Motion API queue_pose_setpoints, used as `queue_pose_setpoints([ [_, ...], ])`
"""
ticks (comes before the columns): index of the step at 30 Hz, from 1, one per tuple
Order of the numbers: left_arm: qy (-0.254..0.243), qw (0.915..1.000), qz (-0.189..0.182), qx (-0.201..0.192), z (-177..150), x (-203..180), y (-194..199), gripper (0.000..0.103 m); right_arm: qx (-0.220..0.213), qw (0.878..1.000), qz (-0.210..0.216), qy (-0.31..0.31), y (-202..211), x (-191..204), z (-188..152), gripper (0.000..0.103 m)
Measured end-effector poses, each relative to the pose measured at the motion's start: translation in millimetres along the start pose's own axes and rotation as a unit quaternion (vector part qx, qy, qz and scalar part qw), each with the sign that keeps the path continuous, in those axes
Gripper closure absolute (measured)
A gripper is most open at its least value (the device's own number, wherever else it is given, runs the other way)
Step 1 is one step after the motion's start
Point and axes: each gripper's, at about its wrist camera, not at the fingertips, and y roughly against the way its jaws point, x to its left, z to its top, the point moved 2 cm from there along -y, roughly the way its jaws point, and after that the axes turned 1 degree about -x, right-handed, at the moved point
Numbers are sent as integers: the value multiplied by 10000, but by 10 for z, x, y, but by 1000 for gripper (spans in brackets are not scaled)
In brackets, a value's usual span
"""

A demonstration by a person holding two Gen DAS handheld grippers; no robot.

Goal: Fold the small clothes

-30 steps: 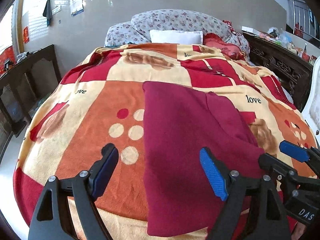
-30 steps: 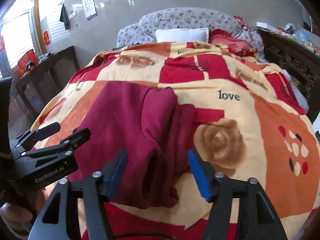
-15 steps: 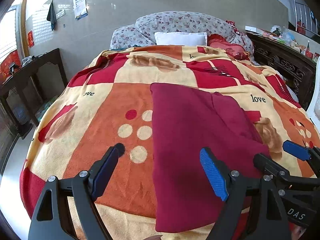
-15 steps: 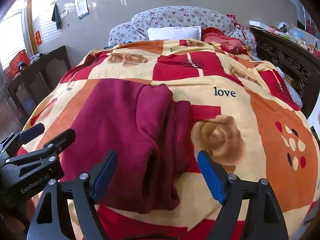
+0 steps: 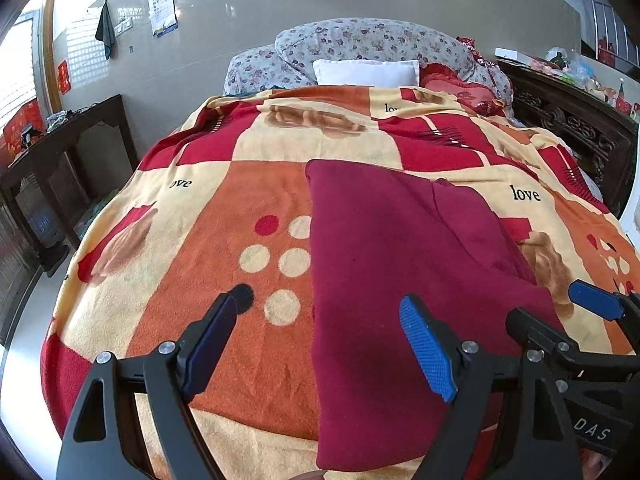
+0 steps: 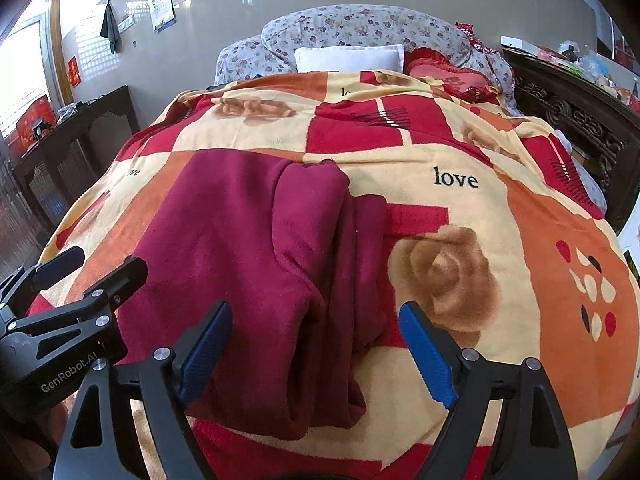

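Observation:
A dark red fleece garment lies folded lengthwise on the patterned blanket. Its doubled, rumpled side faces right. My left gripper is open low over the garment's near left edge, one finger over the blanket and one over the cloth, and it shows again in the right wrist view. My right gripper hovers over the thick folded right edge. Its jaws are opening, the fold lies under the gap, and the pads do not press it. This gripper also appears in the left wrist view.
The bed carries a white pillow and flowered bedding at its head. A dark wooden table stands to the left, and carved dark wood furniture runs along the right. The bed's near edge drops off just below the grippers.
The right gripper's jaws have spread wider apart over the garment's folded edge. The left gripper keeps the same opening, and the garment lies as before.

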Motion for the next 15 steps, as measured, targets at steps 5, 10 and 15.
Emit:
queue_pose_setpoints([
  [5, -57, 10000, 22, 5, -19, 7, -34, 20, 47, 10000, 9, -42, -37, -2, 3, 13],
  [10, -57, 10000, 56, -17, -23, 16, -48, 20, 54, 10000, 10, -49, -44, 4, 2, 13],
  [15, -89, 9999, 80, -36, -12, 14, -45, 20, 69, 10000, 9, -63, -57, 8, -1, 12],
])
